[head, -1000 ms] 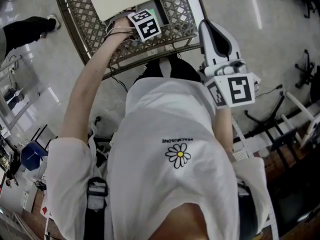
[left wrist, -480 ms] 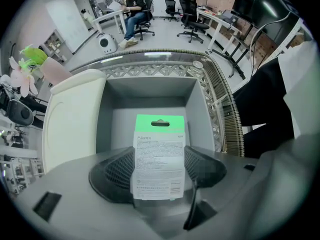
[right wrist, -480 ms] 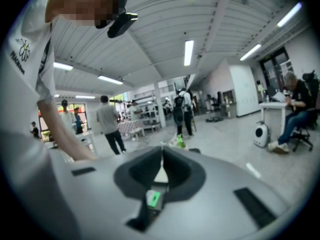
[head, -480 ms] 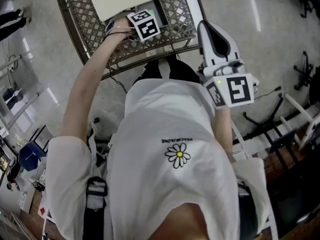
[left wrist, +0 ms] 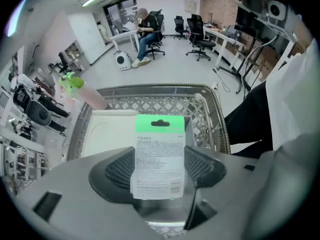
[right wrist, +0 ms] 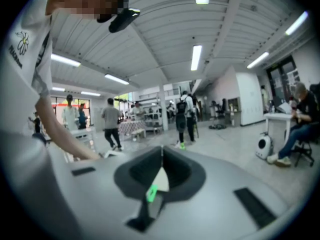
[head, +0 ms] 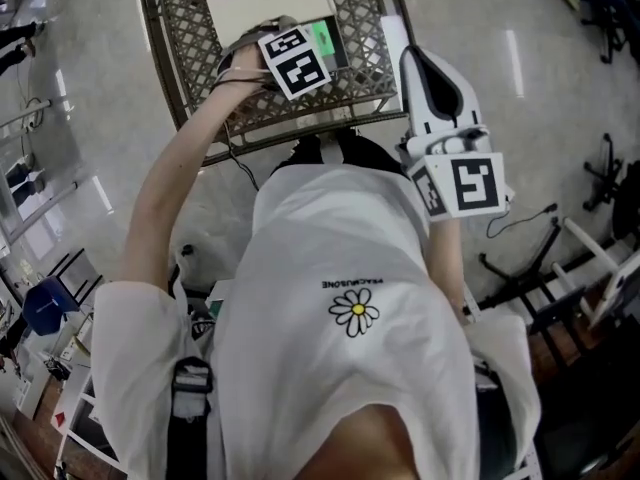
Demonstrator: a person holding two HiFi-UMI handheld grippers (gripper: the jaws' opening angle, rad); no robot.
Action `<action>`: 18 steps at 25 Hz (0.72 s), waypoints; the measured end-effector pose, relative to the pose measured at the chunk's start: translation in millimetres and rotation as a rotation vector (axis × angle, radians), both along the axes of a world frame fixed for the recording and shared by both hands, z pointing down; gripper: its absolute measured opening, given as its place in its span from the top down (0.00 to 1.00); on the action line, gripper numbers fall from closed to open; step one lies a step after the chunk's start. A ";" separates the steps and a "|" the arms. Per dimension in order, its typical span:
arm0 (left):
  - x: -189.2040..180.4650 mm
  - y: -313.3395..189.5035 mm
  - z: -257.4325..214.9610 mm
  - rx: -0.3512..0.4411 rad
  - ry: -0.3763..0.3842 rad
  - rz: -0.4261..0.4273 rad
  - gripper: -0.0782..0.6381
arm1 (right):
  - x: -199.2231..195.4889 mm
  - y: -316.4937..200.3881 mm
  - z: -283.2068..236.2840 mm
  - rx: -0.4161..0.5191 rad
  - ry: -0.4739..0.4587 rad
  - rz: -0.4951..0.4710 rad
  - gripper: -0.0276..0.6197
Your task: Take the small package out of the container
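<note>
The small package (left wrist: 160, 134), white with a green top, stands upright between the jaws of my left gripper (left wrist: 159, 155), which is shut on it. In the head view that gripper (head: 312, 46) is held over the wire basket (head: 300, 133), and the package's green top (head: 322, 36) shows beside its marker cube. Below it a flat white box (left wrist: 107, 134) lies in the basket (left wrist: 150, 88). My right gripper (head: 428, 63) hangs in the air just outside the basket's right side. Its jaws meet at the tips (right wrist: 161, 156) and hold nothing that I can make out.
The white box (head: 270, 3) fills the basket's far half. Black chair bases and white frames (head: 540, 268) crowd the floor at right, shelving (head: 40, 188) stands at left. A seated person (left wrist: 147, 26), desks and office chairs lie beyond the basket. Several people (right wrist: 111, 121) walk far off.
My left gripper has come up a little over the basket with the package, whose green top now shows in the head view. The right gripper has hardly moved.
</note>
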State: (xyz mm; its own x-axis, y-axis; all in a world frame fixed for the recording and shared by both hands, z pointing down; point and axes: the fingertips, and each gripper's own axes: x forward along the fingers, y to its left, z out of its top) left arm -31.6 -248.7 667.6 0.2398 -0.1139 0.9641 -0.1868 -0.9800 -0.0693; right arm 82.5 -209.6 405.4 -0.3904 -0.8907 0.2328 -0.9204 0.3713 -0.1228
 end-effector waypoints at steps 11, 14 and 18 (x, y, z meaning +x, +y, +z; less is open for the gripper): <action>3.0 -47.0 -152.2 0.293 0.242 -0.191 0.43 | -24.7 -34.1 -61.6 0.174 0.073 -0.101 0.91; -8.2 -63.4 -202.4 0.428 0.308 -0.271 0.43 | -33.0 -39.3 -80.7 0.235 0.070 -0.124 0.91; -34.4 -71.1 -259.7 0.566 0.421 -0.429 0.43 | -44.1 -38.8 -89.9 0.262 0.089 -0.149 0.91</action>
